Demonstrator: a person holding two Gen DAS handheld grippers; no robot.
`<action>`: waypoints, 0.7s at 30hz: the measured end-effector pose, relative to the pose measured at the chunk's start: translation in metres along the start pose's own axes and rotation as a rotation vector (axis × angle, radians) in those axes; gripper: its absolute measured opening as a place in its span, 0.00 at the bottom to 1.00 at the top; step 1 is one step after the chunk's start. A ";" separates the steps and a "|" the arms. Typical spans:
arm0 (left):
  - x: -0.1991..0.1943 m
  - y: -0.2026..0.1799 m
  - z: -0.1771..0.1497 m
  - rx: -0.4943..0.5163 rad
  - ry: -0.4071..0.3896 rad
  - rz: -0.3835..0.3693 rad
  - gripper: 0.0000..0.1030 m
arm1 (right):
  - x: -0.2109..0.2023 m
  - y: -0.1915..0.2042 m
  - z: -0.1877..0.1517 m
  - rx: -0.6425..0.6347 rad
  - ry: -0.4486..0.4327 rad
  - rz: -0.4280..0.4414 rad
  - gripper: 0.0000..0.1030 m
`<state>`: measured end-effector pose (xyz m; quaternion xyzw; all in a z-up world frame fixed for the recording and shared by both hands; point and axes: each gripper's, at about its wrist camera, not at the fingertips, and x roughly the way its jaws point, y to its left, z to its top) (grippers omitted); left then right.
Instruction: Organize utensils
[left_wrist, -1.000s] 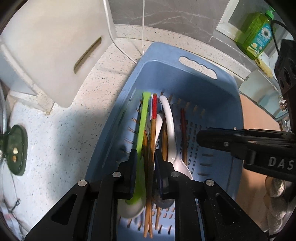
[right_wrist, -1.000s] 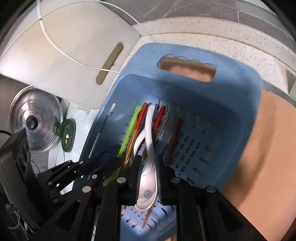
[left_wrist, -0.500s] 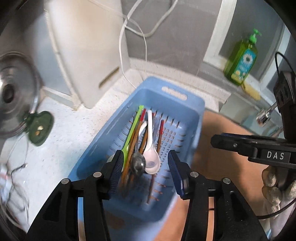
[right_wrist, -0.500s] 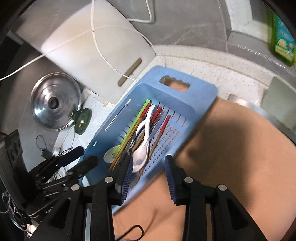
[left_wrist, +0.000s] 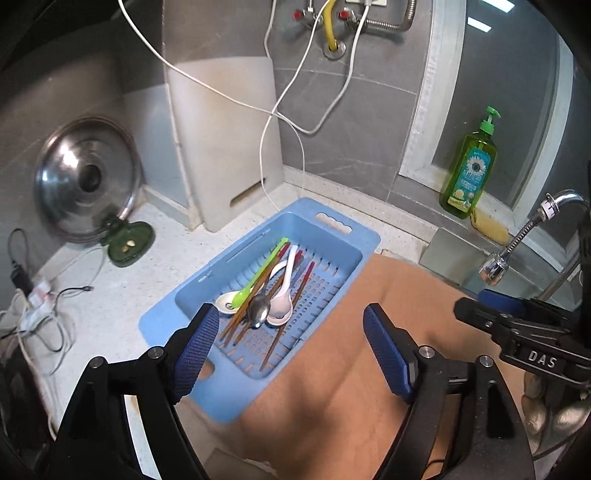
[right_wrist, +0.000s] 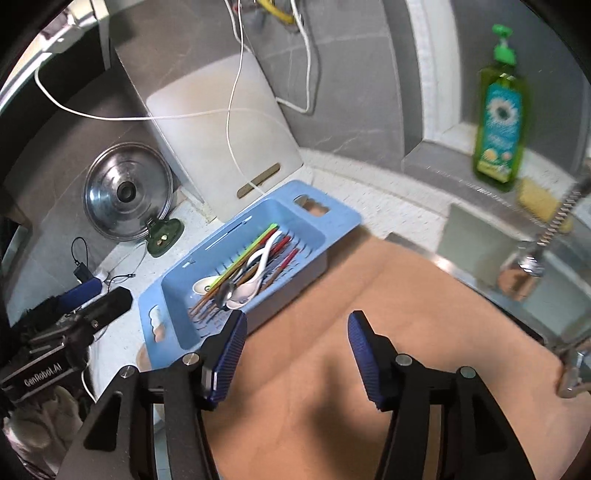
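Note:
A blue slotted basket (left_wrist: 334, 236) sits on the counter, partly over a tan board (left_wrist: 332, 387). It holds a green spoon (left_wrist: 258, 275), white spoons (left_wrist: 286, 282), a metal spoon (left_wrist: 258, 308) and several brown and red chopsticks (left_wrist: 301, 286). The basket also shows in the right wrist view (right_wrist: 332, 218) with the same utensils (right_wrist: 243, 269). My left gripper (left_wrist: 288, 343) is open and empty, raised above the basket's near end. My right gripper (right_wrist: 295, 350) is open and empty above the board, right of the basket.
A white cutting board (left_wrist: 225, 147) leans on the wall behind the basket. A steel pot lid (left_wrist: 85, 181) stands on a green holder (left_wrist: 129, 243) at left. Cables (left_wrist: 44, 314) lie at far left. A green soap bottle (left_wrist: 469, 173), sponge (left_wrist: 487, 227) and faucet (left_wrist: 517, 243) are at right.
Both grippers let go of the utensils, opened wide and pulled back and up from the basket. The spoons and chopsticks now lie in the basket.

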<state>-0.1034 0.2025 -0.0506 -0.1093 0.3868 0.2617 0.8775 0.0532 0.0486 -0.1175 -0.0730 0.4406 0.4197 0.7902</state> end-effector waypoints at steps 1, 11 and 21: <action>-0.003 -0.001 -0.001 -0.001 -0.004 -0.003 0.78 | -0.005 -0.001 -0.003 -0.003 -0.007 -0.004 0.52; -0.023 -0.005 -0.010 -0.035 -0.020 -0.007 0.78 | -0.036 -0.005 -0.019 -0.030 -0.058 -0.027 0.53; -0.032 -0.006 -0.013 -0.025 -0.045 -0.002 0.78 | -0.040 -0.004 -0.026 -0.032 -0.060 -0.029 0.53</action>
